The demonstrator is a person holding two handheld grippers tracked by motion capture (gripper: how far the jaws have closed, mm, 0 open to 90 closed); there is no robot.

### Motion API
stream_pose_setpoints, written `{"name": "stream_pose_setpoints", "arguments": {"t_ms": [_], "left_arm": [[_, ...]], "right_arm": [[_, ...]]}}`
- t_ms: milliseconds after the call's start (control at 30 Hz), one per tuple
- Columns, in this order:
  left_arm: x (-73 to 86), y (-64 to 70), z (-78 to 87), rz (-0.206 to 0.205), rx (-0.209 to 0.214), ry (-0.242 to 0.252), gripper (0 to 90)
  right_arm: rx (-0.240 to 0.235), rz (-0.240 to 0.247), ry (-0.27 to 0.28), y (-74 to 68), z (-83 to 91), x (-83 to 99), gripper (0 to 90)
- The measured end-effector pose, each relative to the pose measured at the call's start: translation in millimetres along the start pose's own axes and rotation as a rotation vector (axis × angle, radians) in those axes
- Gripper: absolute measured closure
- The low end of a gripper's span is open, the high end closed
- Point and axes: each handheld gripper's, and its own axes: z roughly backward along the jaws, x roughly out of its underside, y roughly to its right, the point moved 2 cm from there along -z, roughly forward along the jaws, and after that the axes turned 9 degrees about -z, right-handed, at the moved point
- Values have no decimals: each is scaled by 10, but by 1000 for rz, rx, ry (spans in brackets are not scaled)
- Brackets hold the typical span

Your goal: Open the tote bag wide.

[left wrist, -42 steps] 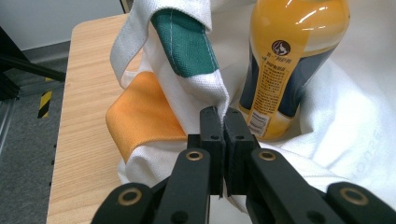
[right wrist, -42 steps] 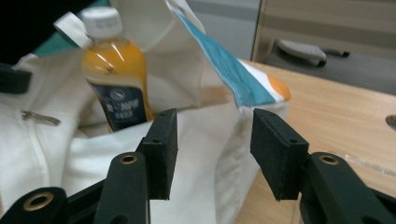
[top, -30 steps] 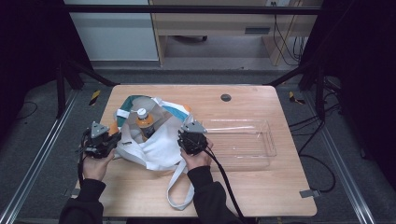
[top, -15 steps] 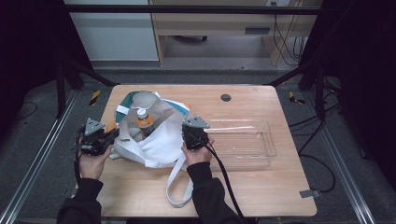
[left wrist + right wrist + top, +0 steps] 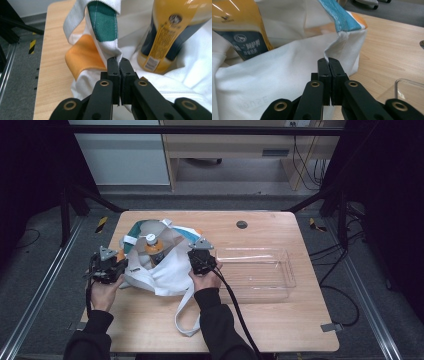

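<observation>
Woven matt cloth bag [image 5: 165, 270]; glossy plastic bottle [image 5: 170, 32]; clear plastic tray [image 5: 260, 270]; wood-grain table [image 5: 280, 320].

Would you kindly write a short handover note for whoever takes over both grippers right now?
Left gripper: shut on the rim of the white cloth tote bag, on its left side.
Right gripper: shut on the same bag's rim, on its right side.
Things: the bag lies on the wooden table, held open. An orange juice bottle with a white cap sits inside. A clear plastic tray stands to the right, with nothing in it.
Done: bag mouth held open.
Left, probably: getting the bottle out, perhaps into the tray.
</observation>
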Motion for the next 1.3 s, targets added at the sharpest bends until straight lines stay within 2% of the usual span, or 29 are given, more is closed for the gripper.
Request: {"name": "stream_pose_setpoints", "arguments": {"t_ms": [100, 167, 300, 433, 533, 600, 633, 700, 833, 933, 1033, 1167, 1300], "left_arm": [[37, -17, -42, 5, 5, -18, 886], [45, -30, -47, 17, 15, -15, 886], [44, -17, -28, 10, 16, 7, 875], [25, -29, 66, 27, 23, 64, 722], [-14, -37, 214, 29, 19, 127, 592], [-42, -38, 328, 33, 16, 169, 545], [-53, -36, 381, 35, 20, 190, 535], [-68, -39, 469, 31, 15, 225, 513], [-88, -56, 574, 46, 30, 265, 489], [-92, -45, 610, 34, 35, 278, 485], [-100, -18, 624, 25, 56, 285, 458], [-105, 21, 625, 0, 57, 287, 446], [-106, 63, 614, -5, 69, 297, 431]], "right_arm": [[5, -9, -22, 20, -38, 36, 891], [6, -9, -33, 25, -54, 58, 890], [-8, -11, -39, 29, -74, 90, 865], [-27, -7, 10, 28, 0, 62, 710], [-65, -6, 83, 41, 133, 1, 635], [-104, -15, 120, 43, 212, -30, 599], [-113, -16, 129, 41, 254, -40, 581], [-162, -14, 150, 32, 326, -45, 532], [-216, 18, 156, 9, 426, -24, 459], [-252, 22, 177, 17, 499, -11, 414], [-271, 42, 181, 65, 568, 3, 353], [-254, 71, 178, 184, 647, 21, 297], [-248, 60, 180, 373, 742, 25, 261]]}}
